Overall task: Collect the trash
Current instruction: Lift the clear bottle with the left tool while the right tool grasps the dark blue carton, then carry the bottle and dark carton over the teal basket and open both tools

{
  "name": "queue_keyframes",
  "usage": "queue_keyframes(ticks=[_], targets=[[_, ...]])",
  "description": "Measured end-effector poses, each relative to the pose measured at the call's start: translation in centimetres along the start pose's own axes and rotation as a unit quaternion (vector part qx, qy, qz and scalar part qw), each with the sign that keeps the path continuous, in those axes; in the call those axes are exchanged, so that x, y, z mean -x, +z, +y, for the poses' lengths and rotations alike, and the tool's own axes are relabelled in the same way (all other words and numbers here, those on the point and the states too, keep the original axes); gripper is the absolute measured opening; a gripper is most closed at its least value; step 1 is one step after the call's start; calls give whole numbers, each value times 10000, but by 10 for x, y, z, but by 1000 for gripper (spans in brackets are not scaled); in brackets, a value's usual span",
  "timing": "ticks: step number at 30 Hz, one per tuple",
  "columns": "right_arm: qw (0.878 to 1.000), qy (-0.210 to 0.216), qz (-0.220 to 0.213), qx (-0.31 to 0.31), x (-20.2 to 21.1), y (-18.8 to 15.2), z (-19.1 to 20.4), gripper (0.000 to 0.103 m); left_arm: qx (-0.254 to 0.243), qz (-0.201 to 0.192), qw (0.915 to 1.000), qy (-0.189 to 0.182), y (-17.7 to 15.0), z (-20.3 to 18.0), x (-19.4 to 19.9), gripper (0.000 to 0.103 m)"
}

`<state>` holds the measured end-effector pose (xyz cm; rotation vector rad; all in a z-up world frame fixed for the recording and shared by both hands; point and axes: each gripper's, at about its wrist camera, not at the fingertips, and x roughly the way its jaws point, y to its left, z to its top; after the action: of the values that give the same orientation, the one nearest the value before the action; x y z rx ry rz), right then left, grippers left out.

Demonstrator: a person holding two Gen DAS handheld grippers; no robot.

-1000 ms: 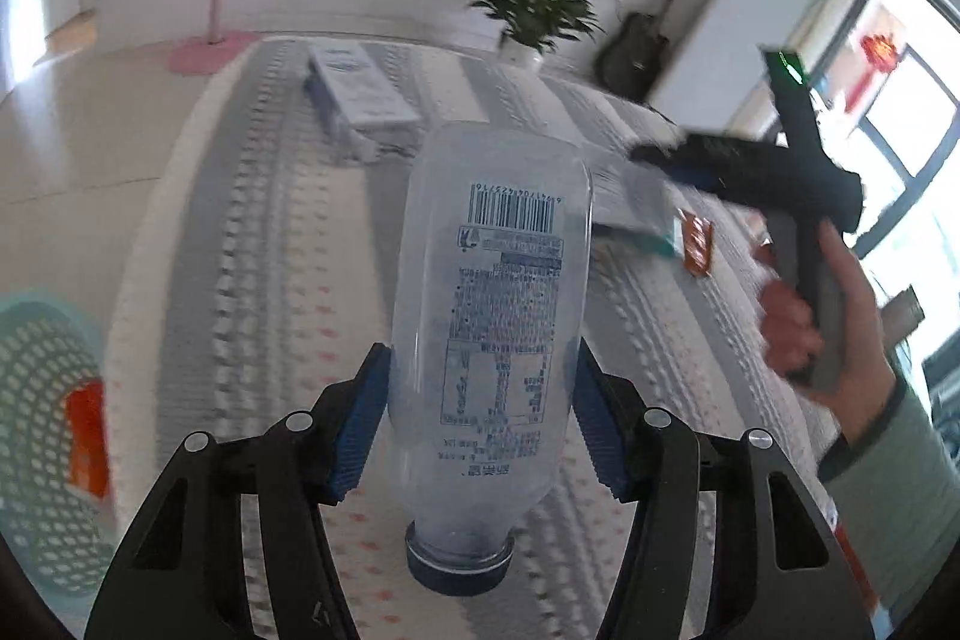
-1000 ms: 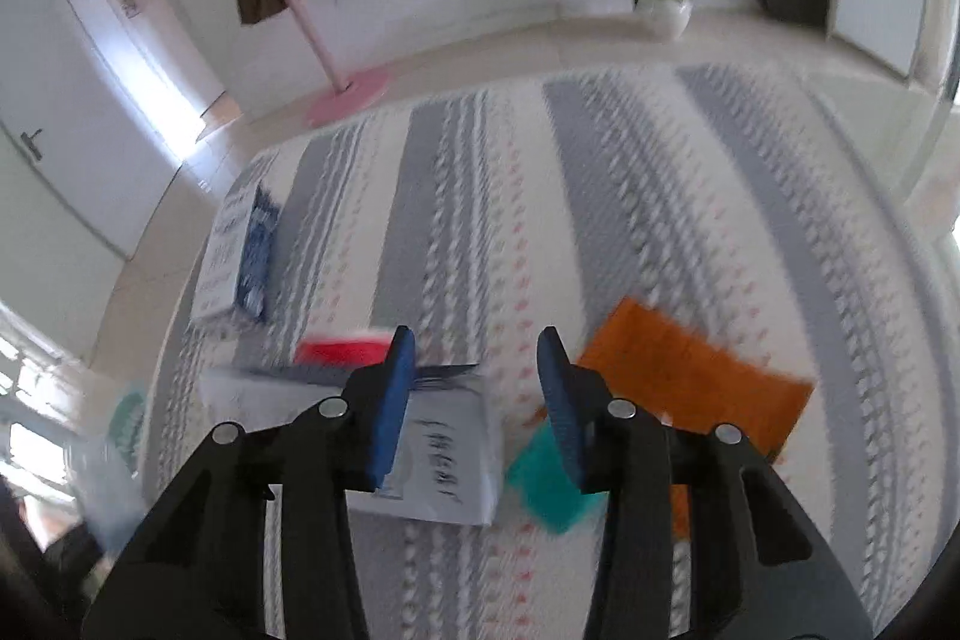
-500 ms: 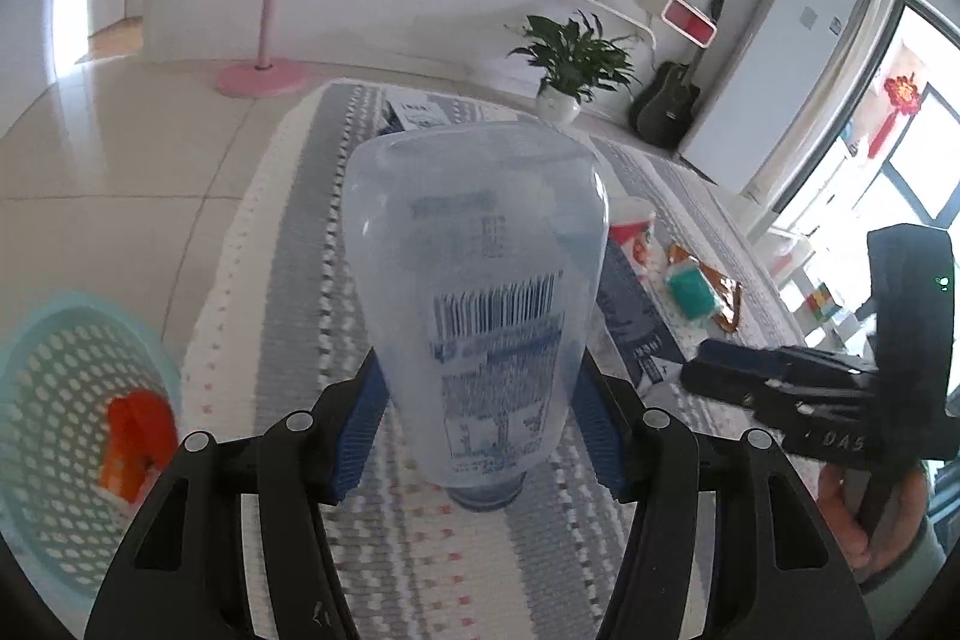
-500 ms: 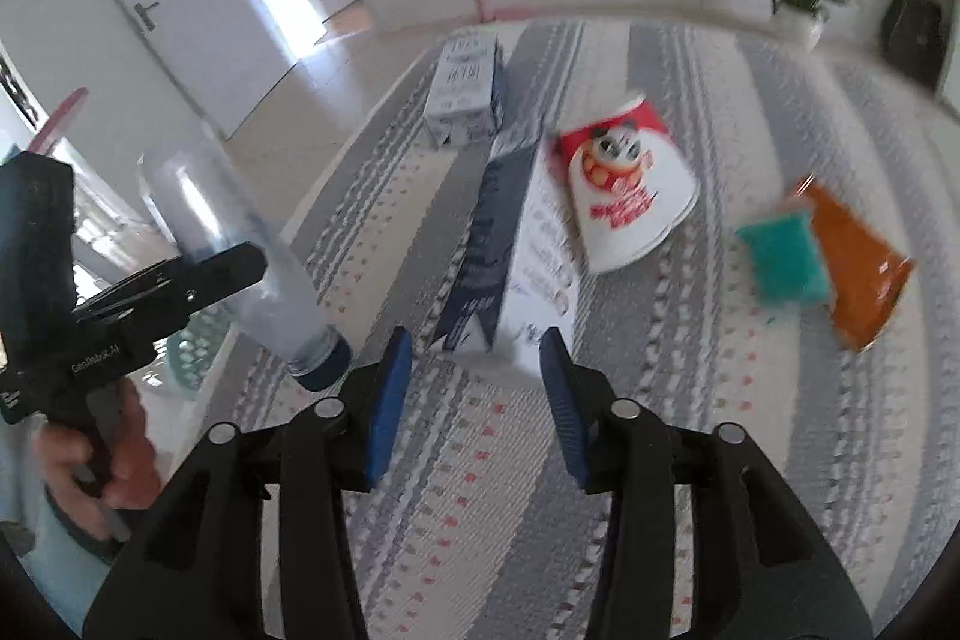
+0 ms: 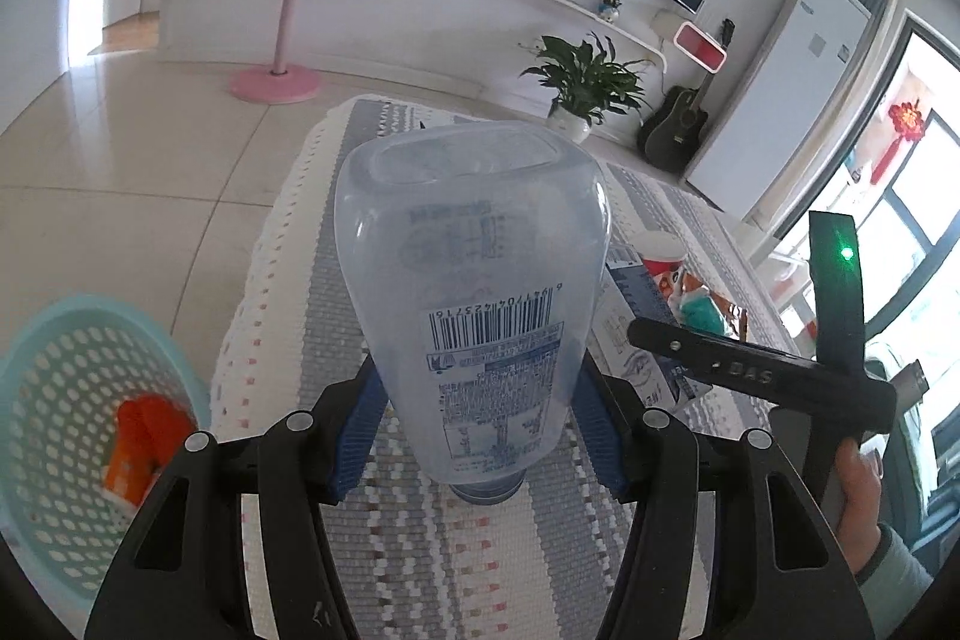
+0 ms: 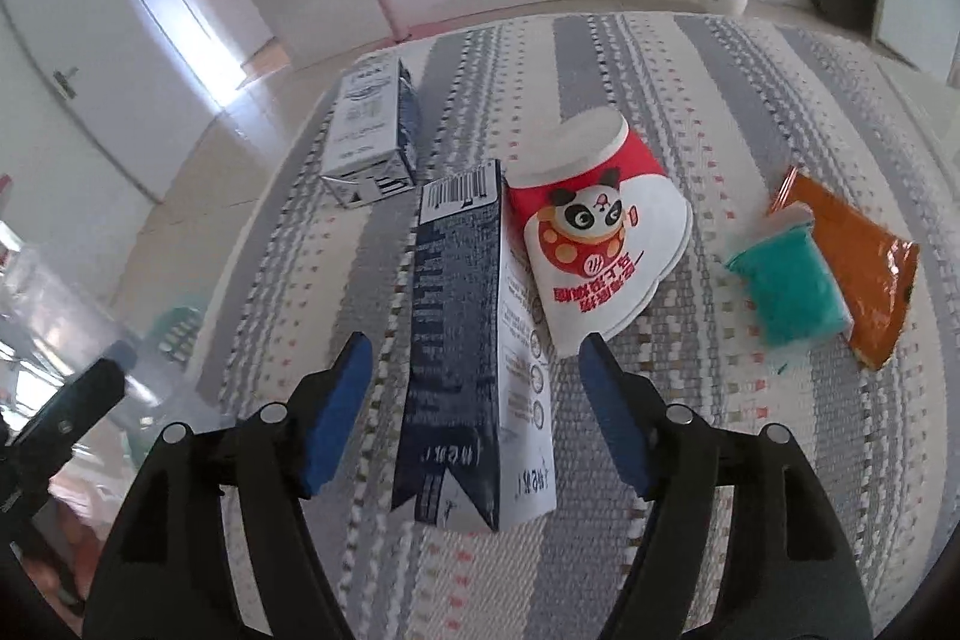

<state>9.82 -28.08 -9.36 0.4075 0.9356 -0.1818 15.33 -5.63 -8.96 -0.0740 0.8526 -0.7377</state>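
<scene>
My left gripper is shut on a clear plastic bottle, held cap down above the striped rug. A teal mesh basket with an orange item inside stands at the lower left on the tile floor. My right gripper is open, its jaws on either side of a dark blue and white carton lying on the rug. Beside the carton lie a red panda paper cup, a teal packet, an orange wrapper and a second carton. The right gripper also shows in the left wrist view.
The grey and white striped rug covers the floor under the trash. A pink coat stand, a potted plant, a guitar and a white cabinet stand along the far wall.
My left gripper has swung with the bottle, bringing the basket larger into view. My right gripper has come down closer over the blue and white carton, which now lies between its open jaws.
</scene>
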Motion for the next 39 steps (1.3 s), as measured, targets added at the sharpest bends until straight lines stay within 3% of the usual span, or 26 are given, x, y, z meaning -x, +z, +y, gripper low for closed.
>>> queue_keyframes(ticks=[5,6,8,12,18,23,28,31,35,39], targets=[[9979,-523,65,369,-7,1,17,64,32,-42,10000,-48,3,3,4,56],[9974,-576,73,421,-7,1,19,42,35,-62,10000,-52,3,4,5,56],[9967,-617,153,513,-9,0,23,31,84,-138,9999,-27,4,6,13,56],[9970,-331,-84,694,7,-2,42,31,106,-587,9982,-23,9,9,47,56],[9922,339,-531,1074,50,0,106,31,162,-1220,9914,440,13,29,108,56],[9798,951,-903,1511,81,2,181,31,422,-1627,9808,994,12,71,156,56],[9705,1340,-794,1838,72,-2,252,31,997,-1480,9747,1349,2,131,174,56],[9692,1459,-584,1896,52,-12,281,31,1326,-1056,9751,1427,-6,166,167,56],[9710,1478,-309,1853,18,-25,305,31,1627,-411,9758,1398,-13,196,145,56],[9767,1423,51,1608,-18,-36,315,32,1839,-268,9737,1314,-15,213,140,58]])
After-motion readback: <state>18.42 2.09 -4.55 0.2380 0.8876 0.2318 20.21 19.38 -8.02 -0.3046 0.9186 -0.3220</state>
